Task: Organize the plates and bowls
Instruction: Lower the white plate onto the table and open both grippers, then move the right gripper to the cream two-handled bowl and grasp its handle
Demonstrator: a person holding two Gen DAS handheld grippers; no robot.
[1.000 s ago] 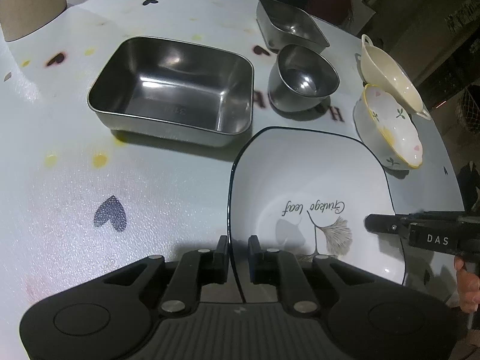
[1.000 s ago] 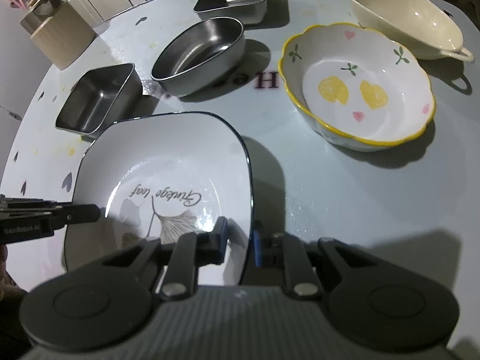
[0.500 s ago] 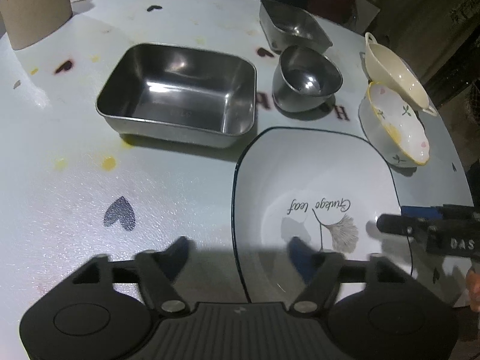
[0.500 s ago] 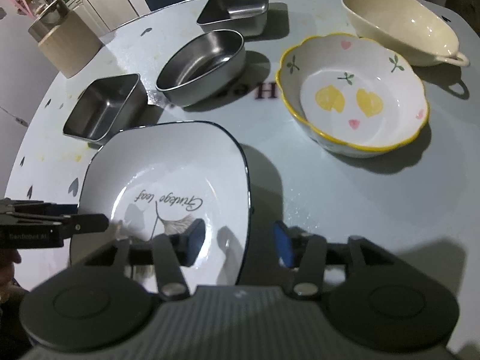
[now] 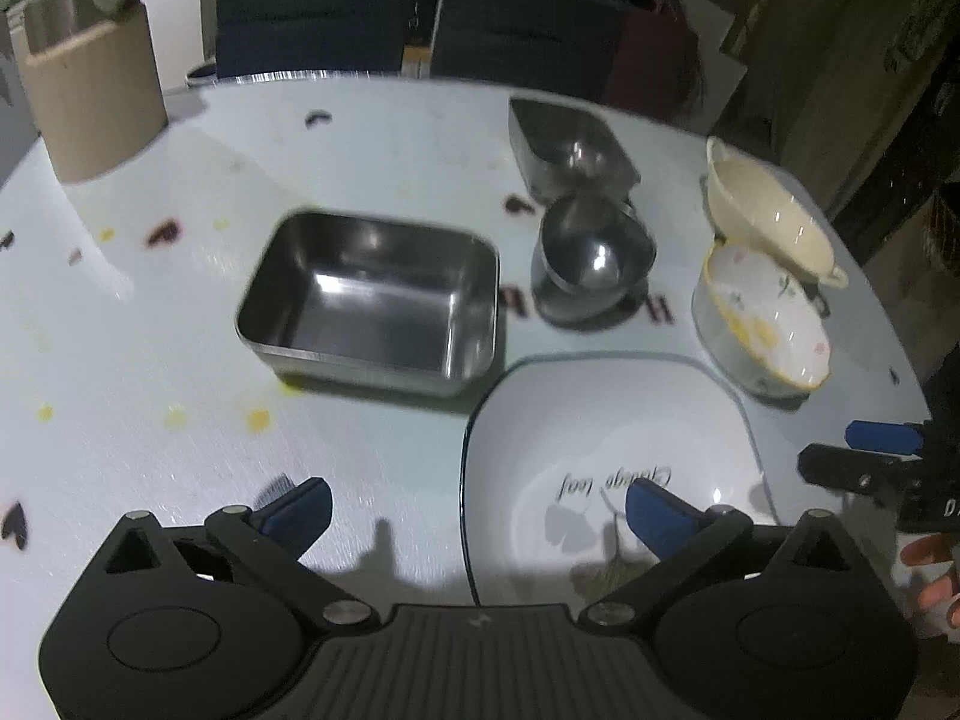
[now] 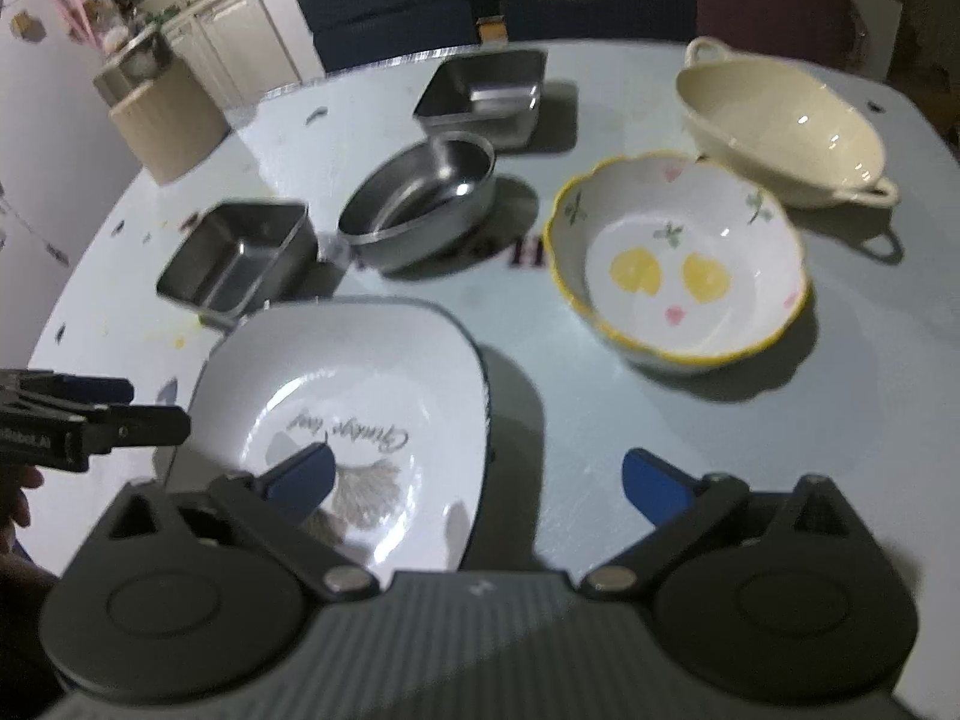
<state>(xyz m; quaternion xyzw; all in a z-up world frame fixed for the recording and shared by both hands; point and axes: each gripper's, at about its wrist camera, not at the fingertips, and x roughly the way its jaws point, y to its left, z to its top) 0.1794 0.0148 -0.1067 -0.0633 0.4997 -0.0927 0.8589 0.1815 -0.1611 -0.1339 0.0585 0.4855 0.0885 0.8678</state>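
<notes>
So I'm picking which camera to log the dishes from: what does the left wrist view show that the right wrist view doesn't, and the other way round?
Only the left wrist view shows the left gripper, fingers spreading astride the plate's left rim without touching it.

Only the right wrist view shows the yellow-rimmed bowl's inside fully, plus kitchen cabinets behind.

Both show the white square plate on the table, three steel containers, the cream handled bowl and the right gripper, opening, gripping nothing.

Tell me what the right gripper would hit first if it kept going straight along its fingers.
Most likely the right edge of the square white plate lying just ahead of the right gripper, whose jaws are opening with nothing between them; depth is uncertain.
</notes>
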